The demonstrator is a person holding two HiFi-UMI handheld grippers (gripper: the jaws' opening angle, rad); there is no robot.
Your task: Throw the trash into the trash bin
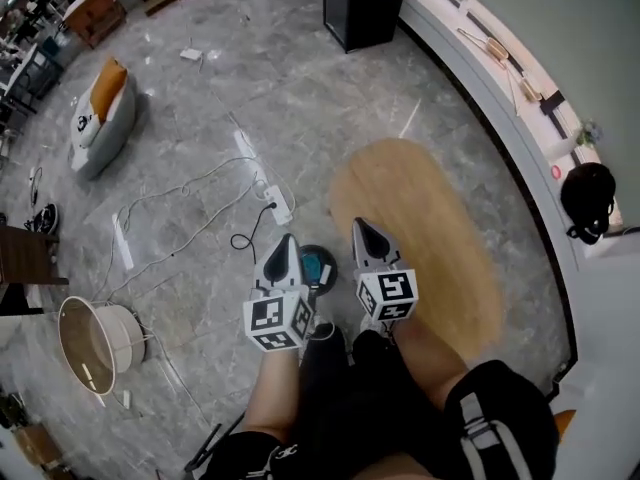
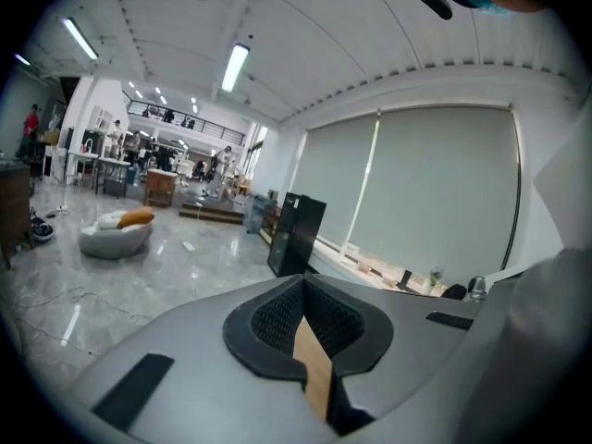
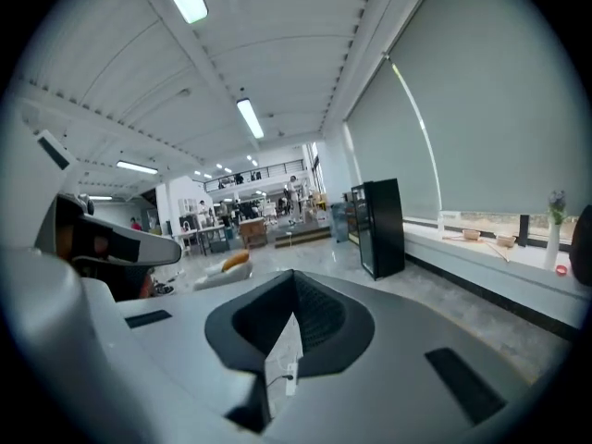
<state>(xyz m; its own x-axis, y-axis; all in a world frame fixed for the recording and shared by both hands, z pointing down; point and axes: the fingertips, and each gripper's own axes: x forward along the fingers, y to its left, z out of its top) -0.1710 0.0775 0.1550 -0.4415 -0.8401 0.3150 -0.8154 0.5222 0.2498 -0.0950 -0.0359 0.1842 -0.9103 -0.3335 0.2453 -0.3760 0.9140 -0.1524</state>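
Overhead, the left tool (image 1: 287, 240) and right tool (image 1: 361, 226) are both closed and empty, side by side. Between them, on the grey floor (image 1: 300, 98), sits a dark round trash bin (image 1: 312, 280) with something teal (image 1: 322, 265) inside.

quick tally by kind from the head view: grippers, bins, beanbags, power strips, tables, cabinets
grippers: 2 (left gripper, right gripper)
trash bin: 1
beanbag: 1
power strip: 1
wooden table: 1
black cabinet: 1
total: 7
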